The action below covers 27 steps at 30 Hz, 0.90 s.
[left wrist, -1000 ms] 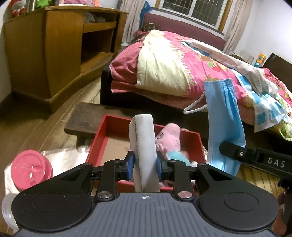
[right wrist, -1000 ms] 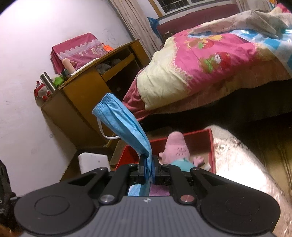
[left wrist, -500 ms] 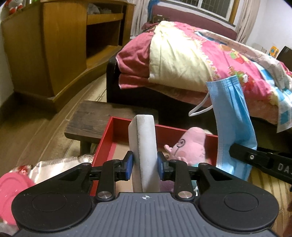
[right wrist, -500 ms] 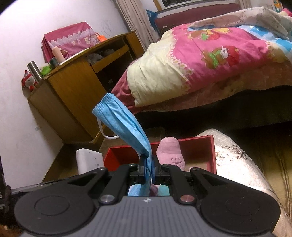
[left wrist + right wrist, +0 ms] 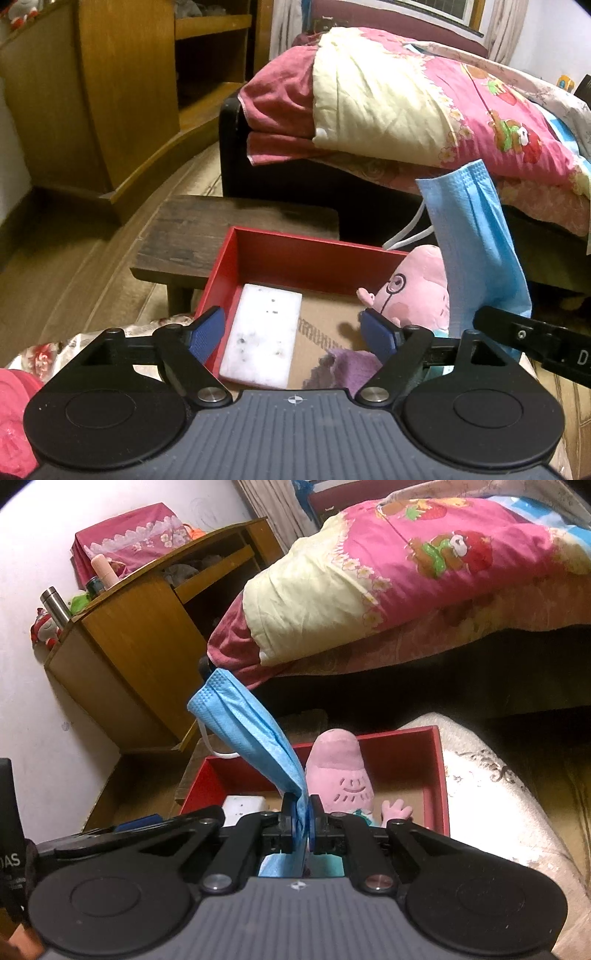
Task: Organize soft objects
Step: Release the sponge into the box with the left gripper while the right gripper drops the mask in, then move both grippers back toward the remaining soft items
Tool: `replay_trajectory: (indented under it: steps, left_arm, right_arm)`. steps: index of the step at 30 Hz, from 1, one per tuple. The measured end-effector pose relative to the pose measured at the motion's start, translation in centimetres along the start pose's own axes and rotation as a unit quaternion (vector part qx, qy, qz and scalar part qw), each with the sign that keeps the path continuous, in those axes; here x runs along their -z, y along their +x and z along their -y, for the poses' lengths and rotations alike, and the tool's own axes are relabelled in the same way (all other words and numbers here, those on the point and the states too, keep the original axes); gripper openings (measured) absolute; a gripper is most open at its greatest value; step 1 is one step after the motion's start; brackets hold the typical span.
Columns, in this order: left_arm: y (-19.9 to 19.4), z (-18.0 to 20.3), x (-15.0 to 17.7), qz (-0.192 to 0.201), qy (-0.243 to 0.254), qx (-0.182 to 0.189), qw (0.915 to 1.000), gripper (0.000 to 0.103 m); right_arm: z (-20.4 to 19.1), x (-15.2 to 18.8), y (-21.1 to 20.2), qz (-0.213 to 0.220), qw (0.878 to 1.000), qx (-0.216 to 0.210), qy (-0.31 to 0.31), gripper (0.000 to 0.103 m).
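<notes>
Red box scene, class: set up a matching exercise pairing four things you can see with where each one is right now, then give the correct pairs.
Things:
1. white sponge
2. blue face mask
3. pink plush toy
4. purple cloth

Places:
A. pinched in the right hand-held gripper
B. flat on the floor of the red box, left side
C. at the box's right side
D. at the box's near edge, below the toy

Pairs: 1-B, 2-A, 3-C, 4-D

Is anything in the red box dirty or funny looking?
Yes. The white rectangular sponge lying flat at the left side of the red cardboard box has dark specks on its top face, so it looks dirty. The pink plush pig toy beside it looks fine.
</notes>
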<state>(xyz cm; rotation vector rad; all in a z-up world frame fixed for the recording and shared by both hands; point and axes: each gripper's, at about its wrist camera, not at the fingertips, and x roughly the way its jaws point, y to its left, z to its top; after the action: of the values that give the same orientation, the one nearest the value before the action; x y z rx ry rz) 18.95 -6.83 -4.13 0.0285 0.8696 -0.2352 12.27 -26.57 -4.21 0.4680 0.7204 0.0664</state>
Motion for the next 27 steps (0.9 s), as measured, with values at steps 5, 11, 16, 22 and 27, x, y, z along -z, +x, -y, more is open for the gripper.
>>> replay_trajectory:
  steps: [5,11,16,22,27]
  left_arm:
    - [-0.6,0.0,0.0,-0.005,-0.003,-0.002,1.0000,0.083]
    - [-2.8,-0.4,0.3,-0.004,-0.013,0.021,0.9997,0.093]
    - [-5.3,-0.7,0.9,0.016,-0.019,0.037,0.9990,0.098]
    - [-7.6,-2.0,2.3,0.025,-0.061,0.098,0.9930,0.098]
    - [-9.4,-2.9,3.7,0.031,-0.103,0.163,0.9808,0.098]
  right_arm:
    - [-0.4,0.2,-0.1,-0.004,1.000,-0.002,-0.002,0.000]
    - [-0.6,0.4,-0.7,-0.012,1.000,-0.006,0.017,0.008]
    - [-0.7,0.4,-2.4,0.003,1.000,-0.005,0.023,0.010]
    - [-1.0,0.8,-4.7,0.014,1.000,-0.009,0.026,0.011]
    - [-0.9,1.6,-6.6,0.022,0.999,-0.014,0.035,0.012]
